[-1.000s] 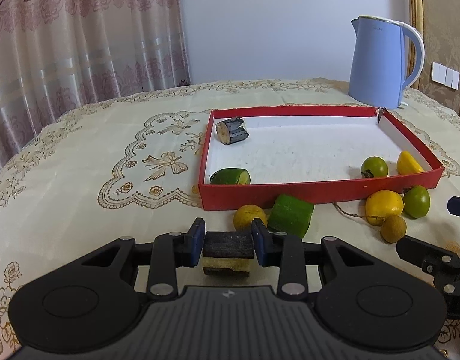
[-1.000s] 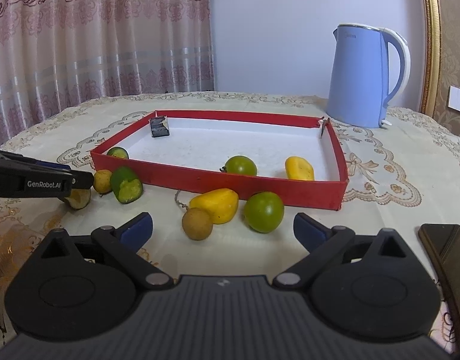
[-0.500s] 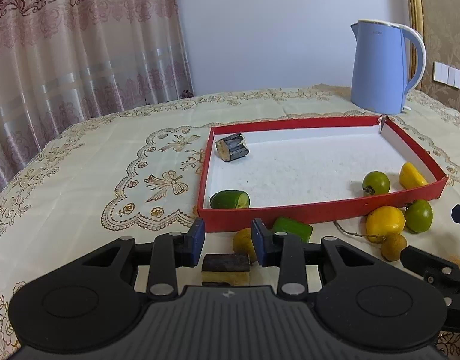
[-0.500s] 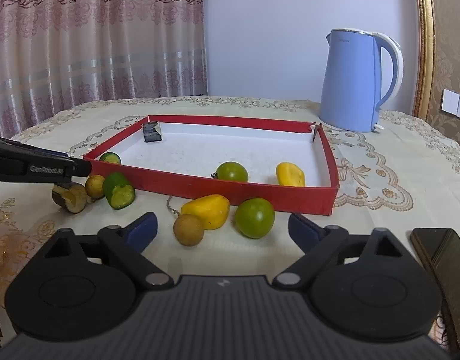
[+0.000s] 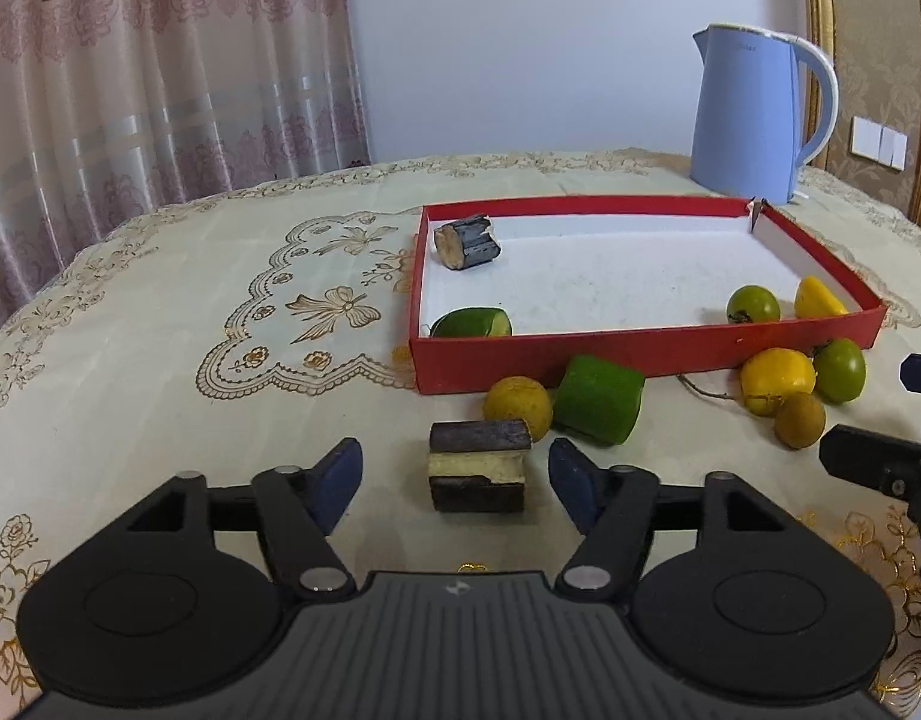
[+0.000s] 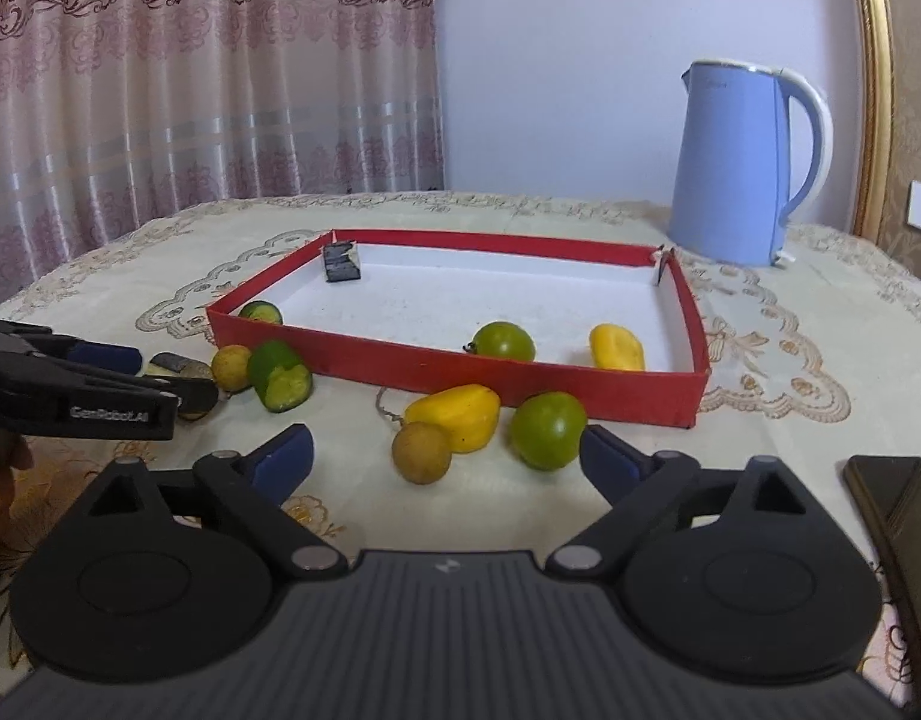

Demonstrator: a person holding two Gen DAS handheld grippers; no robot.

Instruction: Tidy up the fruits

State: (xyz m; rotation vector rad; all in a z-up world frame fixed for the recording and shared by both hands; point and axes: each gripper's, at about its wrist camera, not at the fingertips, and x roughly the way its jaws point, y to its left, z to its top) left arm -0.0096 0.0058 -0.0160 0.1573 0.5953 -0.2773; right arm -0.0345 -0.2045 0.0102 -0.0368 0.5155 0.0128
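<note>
A red tray [image 5: 580, 354] [image 6: 436, 367] holds a dark sugarcane piece [image 5: 466, 242], a green cut fruit [image 5: 472, 323], a green round fruit [image 5: 753, 303] and a yellow fruit [image 5: 819, 299]. My left gripper [image 5: 455, 474] is open around a second dark sugarcane piece [image 5: 478, 465] standing on the cloth, fingers apart from it. A small yellow fruit [image 5: 517, 405] and a green chunk [image 5: 598, 399] lie just beyond. My right gripper [image 6: 445, 456] is open and empty before a brown longan [image 6: 421, 452], a yellow fruit [image 6: 460, 417] and a green fruit [image 6: 549, 429].
A blue kettle [image 5: 754, 120] [image 6: 742, 165] stands behind the tray. A dark phone [image 6: 898, 516] lies at the right edge. The left gripper [image 6: 76, 390] shows at the left of the right wrist view. A curtain hangs behind the table.
My left gripper has opened and let go of the sugarcane piece, which now stands on the cloth. My right gripper has moved closer to the fruits in front of the tray.
</note>
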